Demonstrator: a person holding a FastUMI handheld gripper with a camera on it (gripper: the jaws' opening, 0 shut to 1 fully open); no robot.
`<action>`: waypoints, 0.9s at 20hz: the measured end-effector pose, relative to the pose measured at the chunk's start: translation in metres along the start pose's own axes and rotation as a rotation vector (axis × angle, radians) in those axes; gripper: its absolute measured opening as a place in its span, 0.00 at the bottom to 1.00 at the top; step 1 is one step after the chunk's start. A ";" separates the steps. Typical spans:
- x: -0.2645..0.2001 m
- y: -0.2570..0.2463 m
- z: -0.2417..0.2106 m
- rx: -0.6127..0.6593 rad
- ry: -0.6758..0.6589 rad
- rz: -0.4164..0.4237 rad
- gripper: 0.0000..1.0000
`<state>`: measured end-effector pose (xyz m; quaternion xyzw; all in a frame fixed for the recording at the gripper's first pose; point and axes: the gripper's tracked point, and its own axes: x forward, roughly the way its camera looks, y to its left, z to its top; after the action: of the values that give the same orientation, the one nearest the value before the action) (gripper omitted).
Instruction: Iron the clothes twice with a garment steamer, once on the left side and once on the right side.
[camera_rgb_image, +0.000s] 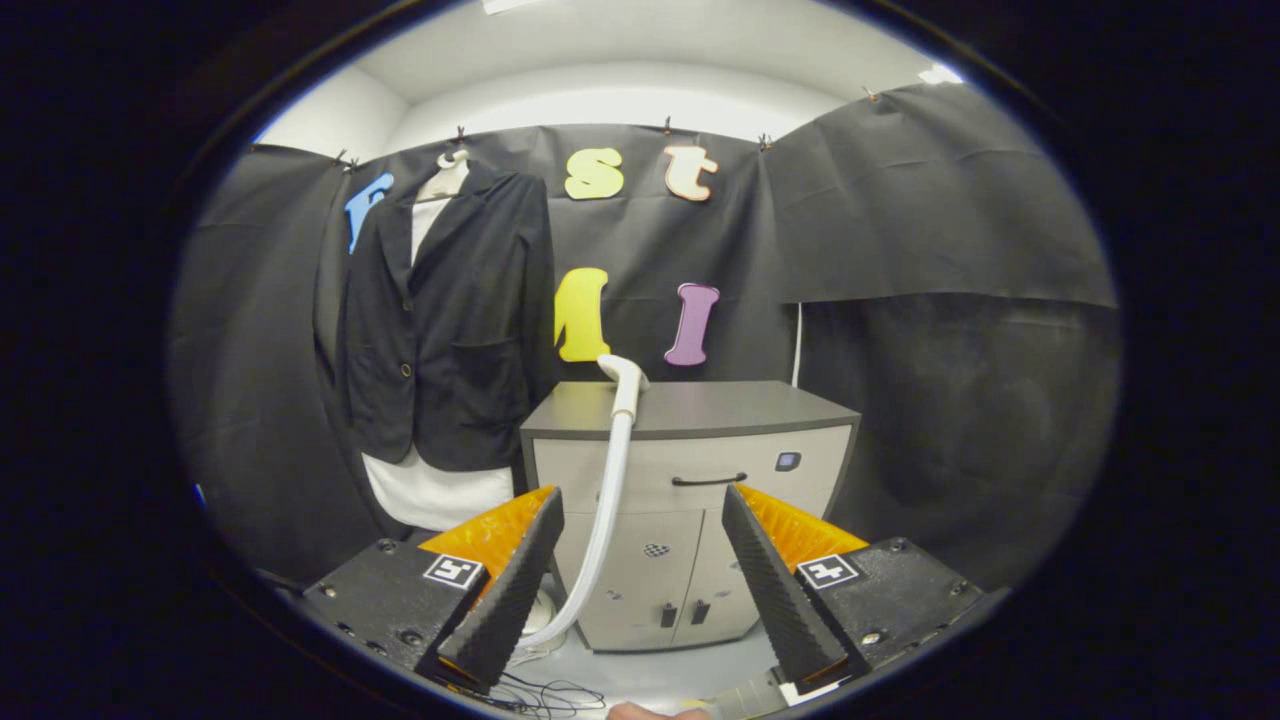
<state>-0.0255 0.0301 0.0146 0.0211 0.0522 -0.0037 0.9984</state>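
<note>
A black blazer (450, 330) over a white shirt (435, 495) hangs on a hanger against the booth wall, beyond and left of my fingers. The white steamer head (625, 378) rests on the top front edge of a grey cabinet (700, 410), and its white hose (605, 520) runs down the cabinet front to the floor near my left finger. My gripper (640, 505) is open, fingers spread wide, with nothing between them. It is well short of the steamer head, which stands ahead and above the gap.
The cabinet has a drawer with a dark handle (708, 480) and two lower doors (670, 580). Thin cables (545, 695) lie on the floor by the left finger. Black cloth walls close in the left, back and right sides.
</note>
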 end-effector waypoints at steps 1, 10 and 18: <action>0.001 0.004 0.003 0.001 0.006 0.002 0.99; 0.076 0.021 0.048 0.034 0.118 0.025 0.99; 0.222 0.035 0.088 0.061 0.226 0.111 0.99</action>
<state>0.2044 0.0600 0.0806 0.0547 0.1631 0.0524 0.9837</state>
